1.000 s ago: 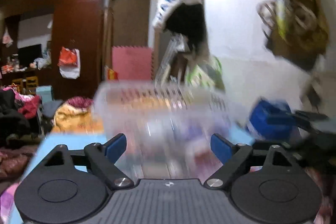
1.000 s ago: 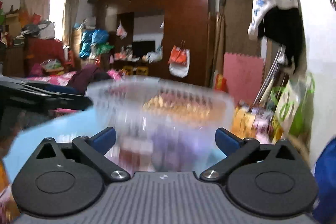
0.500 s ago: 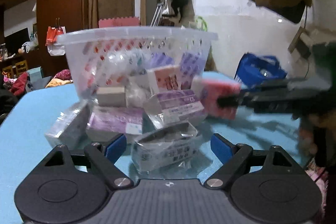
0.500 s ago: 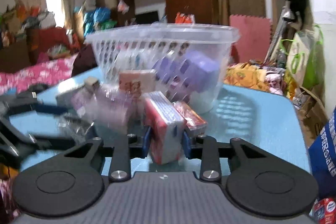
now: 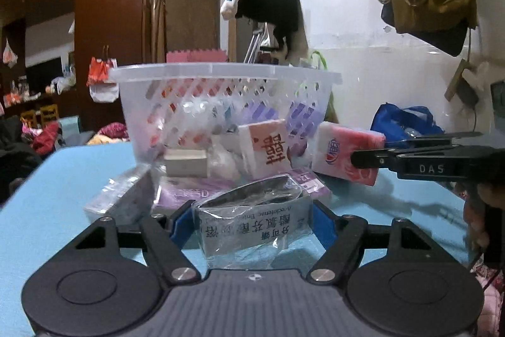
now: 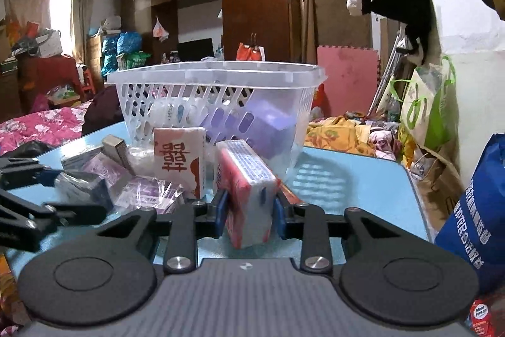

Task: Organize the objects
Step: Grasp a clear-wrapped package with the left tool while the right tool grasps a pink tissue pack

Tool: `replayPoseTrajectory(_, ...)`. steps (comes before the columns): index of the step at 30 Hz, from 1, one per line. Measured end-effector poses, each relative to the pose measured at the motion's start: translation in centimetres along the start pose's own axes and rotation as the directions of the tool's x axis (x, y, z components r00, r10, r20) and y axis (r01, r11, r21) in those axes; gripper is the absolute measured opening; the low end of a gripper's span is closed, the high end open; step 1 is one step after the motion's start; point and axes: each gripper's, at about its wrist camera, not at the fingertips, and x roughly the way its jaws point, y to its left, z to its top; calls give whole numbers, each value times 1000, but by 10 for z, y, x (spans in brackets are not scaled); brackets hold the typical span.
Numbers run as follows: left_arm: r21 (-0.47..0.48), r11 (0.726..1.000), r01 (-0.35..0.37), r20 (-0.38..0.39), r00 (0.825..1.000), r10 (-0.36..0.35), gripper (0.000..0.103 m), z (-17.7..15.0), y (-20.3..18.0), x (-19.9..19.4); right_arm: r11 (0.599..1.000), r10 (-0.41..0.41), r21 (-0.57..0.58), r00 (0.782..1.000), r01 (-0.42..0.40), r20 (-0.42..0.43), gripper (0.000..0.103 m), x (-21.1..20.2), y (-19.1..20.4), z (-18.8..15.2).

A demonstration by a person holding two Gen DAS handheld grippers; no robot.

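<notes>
A light blue table (image 5: pixel 56 195) filled the lower half of both views, with a cluttered room behind it. A clear plastic basket (image 5: pixel 221 103) stood upright at the centre of the frame, already holding a few purple and white packets. In front of it lay a loose heap of small packs, among them a white box with red characters (image 6: pixel 178 161) leaning against the basket wall. At the lower centre of the left view, the left gripper (image 5: pixel 251 218) had its blue pads pressed against both sides of a silver packet wrapped in clear film (image 5: pixel 252 217), which sat low near the table. At the lower centre of the right view, the right gripper (image 6: pixel 249 209) was pinching a pink tissue pack (image 6: pixel 246 188), held on edge. Both picks looked made, so the step in hand seemed to be carrying. The next move would likely call for lifting each pack over the basket rim before letting go.
</notes>
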Motion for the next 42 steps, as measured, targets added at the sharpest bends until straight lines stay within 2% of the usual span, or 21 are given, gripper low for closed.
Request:
replayPoseTrajectory(4, 2, 1000, -2, 19, 1000, 1, 78, -3, 6, -7, 1000, -3, 10, 1000, 3, 13, 33, -1, -1, 0)
replayPoseTrajectory(13, -75, 997, -4, 47, 999, 8, 78, 6, 32, -15, 997, 23, 73, 993, -32, 118, 32, -19, -9, 0)
replayPoseTrajectory(17, -88, 996, -15, 106, 994, 24, 78, 28, 44, -32, 996, 44, 65, 980, -57, 193, 32, -40, -2, 17)
replayPoseTrajectory(21, -98, 995, -4, 155, 988, 19, 78, 71, 58, -36, 998, 49, 21, 969, -56, 243, 32, -51, 6, 56)
replayPoseTrajectory(24, -95, 996, -3, 158, 987, 18, 78, 112, 63, -21, 999, 51, -22, 974, -47, 219, 32, -33, 13, 90)
replayPoseTrajectory(27, -96, 995, -14, 97, 995, 23, 78, 154, 66, 19, 999, 2, -43, 988, 5, 153, 32, 4, 14, 117)
replayPoseTrajectory(30, -120, 992, -35, 6, 999, 36, 78, 174, 70, 66, 1000, -1, -17, 997, 3, 75, 32, 42, 8, 131)
replayPoseTrajectory(33, -163, 985, -47, -26, 999, 43, 78, 179, 77, 95, 999, -23, -22, 996, 25, 86, 33, 59, 6, 134)
replayPoseTrajectory(34, -170, 984, -43, -27, 999, 39, 80, 180, 79, 101, 1000, -18, -23, 995, 20, 100, 35, 60, 6, 134)
replayPoseTrajectory(35, -171, 984, -50, -33, 998, 45, 82, 181, 80, 108, 1000, -13, -20, 993, 15, 115, 43, 60, 5, 135)
replayPoseTrajectory(36, -167, 983, -75, -50, 996, 68, 83, 182, 80, 115, 1000, -18, -18, 994, 21, 111, 63, 64, 4, 136)
replayPoseTrajectory(38, -151, 981, -124, -69, 991, 114, 83, 179, 80, 117, 999, -39, -21, 994, 41, 102, 87, 62, 2, 134)
replayPoseTrajectory(40, -133, 985, -114, -47, 993, 108, 83, 173, 81, 105, 999, -34, -31, 989, 39, 142, 91, 42, 5, 125)
replayPoseTrajectory(42, -139, 987, -81, -3, 997, 82, 86, 168, 82, 87, 1000, 9, -10, 984, -7, 180, 102, 15, 4, 111)
